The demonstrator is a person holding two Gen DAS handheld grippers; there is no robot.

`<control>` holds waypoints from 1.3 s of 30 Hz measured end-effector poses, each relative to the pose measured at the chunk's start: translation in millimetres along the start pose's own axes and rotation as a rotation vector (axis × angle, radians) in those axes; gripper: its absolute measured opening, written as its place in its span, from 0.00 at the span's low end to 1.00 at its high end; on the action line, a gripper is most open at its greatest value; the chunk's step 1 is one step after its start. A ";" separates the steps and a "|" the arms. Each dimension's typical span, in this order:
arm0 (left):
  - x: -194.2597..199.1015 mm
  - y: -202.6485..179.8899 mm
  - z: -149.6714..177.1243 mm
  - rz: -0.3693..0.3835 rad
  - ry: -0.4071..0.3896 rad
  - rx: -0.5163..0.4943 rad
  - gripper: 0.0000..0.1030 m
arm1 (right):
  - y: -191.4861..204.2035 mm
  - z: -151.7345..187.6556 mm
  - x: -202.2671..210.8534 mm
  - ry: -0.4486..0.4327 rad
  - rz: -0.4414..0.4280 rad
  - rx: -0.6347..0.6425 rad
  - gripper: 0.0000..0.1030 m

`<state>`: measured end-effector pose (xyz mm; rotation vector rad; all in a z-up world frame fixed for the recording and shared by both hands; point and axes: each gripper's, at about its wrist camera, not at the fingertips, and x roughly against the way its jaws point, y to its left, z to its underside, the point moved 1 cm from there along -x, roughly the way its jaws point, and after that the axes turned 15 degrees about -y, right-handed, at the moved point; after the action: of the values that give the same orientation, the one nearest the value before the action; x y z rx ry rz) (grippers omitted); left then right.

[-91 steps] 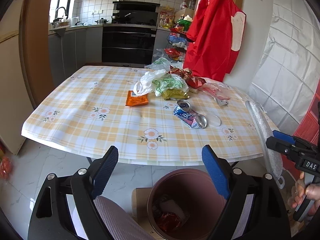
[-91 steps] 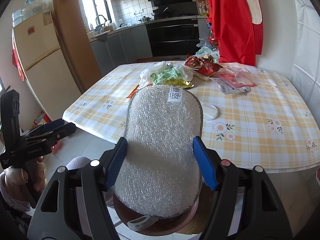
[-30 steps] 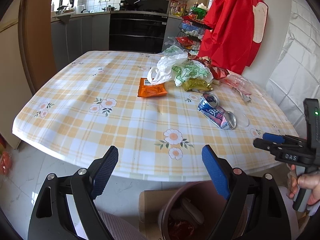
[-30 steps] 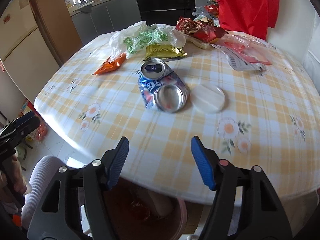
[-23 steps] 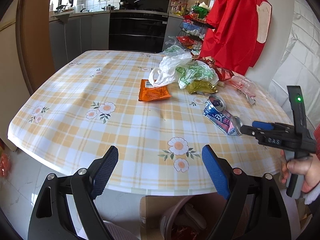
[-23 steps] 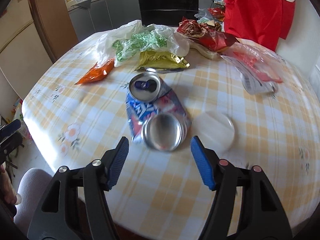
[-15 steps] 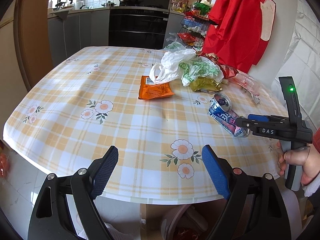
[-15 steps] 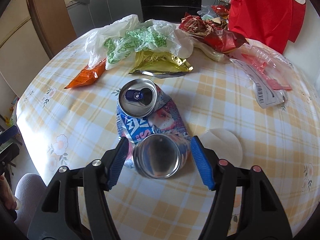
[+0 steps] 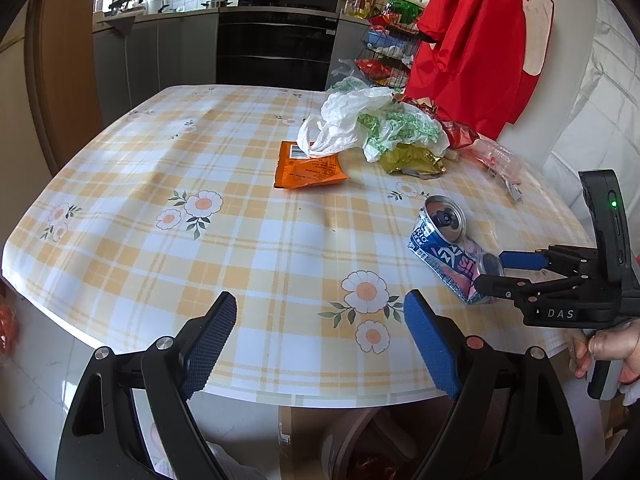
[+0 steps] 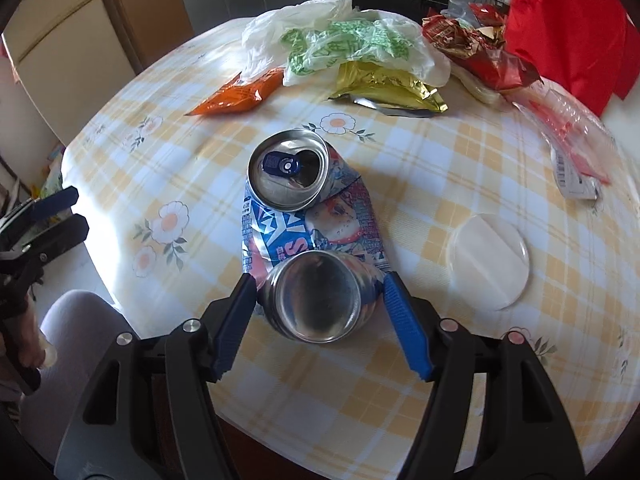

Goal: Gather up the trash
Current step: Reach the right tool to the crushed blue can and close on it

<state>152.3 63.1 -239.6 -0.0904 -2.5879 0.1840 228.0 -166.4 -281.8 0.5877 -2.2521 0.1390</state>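
Observation:
A crushed blue and pink drink can (image 10: 312, 240) lies on the checked tablecloth (image 10: 460, 152), its base end toward me. My right gripper (image 10: 320, 292) is open, one finger on each side of the can's base end; I cannot tell if the pads touch it. In the left wrist view the can (image 9: 448, 244) lies at the right, with the right gripper (image 9: 490, 274) around its near end. My left gripper (image 9: 316, 340) is open and empty at the table's near edge. A brown bin (image 9: 360, 456) stands below the edge.
An orange wrapper (image 10: 240, 94), a white and green plastic bag (image 10: 344, 40), a gold wrapper (image 10: 388, 88), red wrappers (image 10: 476, 48) and a clear bag (image 10: 568, 136) lie farther back. A white round lid (image 10: 490, 260) lies right of the can. A red garment (image 9: 480, 40) hangs behind.
My right gripper has dropped the bubble-wrap piece over the bin, moved forward over the table and come around the can's base end. The left gripper has moved toward the table.

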 end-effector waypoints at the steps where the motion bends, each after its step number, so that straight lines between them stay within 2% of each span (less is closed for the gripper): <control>1: 0.4 -0.2 0.0 0.000 -0.001 0.001 0.81 | -0.7 0.0 -0.6 0.003 -0.001 -0.008 0.65; 5: 2.4 -0.8 -1.6 0.002 -0.008 0.006 0.81 | -7.6 -0.9 2.7 -0.014 0.032 -0.062 0.65; 10: 2.8 -1.2 -1.9 0.005 -0.009 0.001 0.81 | -20.6 2.5 12.8 -0.058 0.047 -0.194 0.65; 13: 2.0 -0.9 -1.1 0.004 -0.008 0.008 0.81 | -27.9 7.2 12.1 -0.062 0.042 -0.279 0.57; 16: 1.5 -1.7 -0.4 0.005 -0.006 0.012 0.81 | -33.2 9.9 7.6 -0.063 0.022 -0.358 0.57; 24: -2.1 -2.3 1.2 0.010 0.000 0.013 0.81 | -33.6 10.4 0.2 -0.081 0.011 -0.429 0.59; 30: -1.7 -3.4 1.5 0.011 -0.001 0.012 0.81 | -32.1 7.2 8.9 -0.136 0.012 -0.424 0.52; 31: -1.4 -3.7 1.6 0.010 -0.001 0.010 0.81 | -32.4 6.1 12.4 -0.150 0.018 -0.421 0.16; 32: -1.5 -3.9 1.5 0.009 0.000 0.008 0.81 | -33.1 4.2 14.4 -0.150 0.024 -0.416 0.11; 39: -0.4 -3.9 -2.1 0.009 -0.007 0.009 0.81 | -32.2 -10.1 33.2 -0.212 0.013 -0.372 0.11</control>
<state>153.6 59.5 -237.5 -0.0989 -2.5939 0.1995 230.2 -204.4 -253.5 0.4012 -2.4029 -0.3442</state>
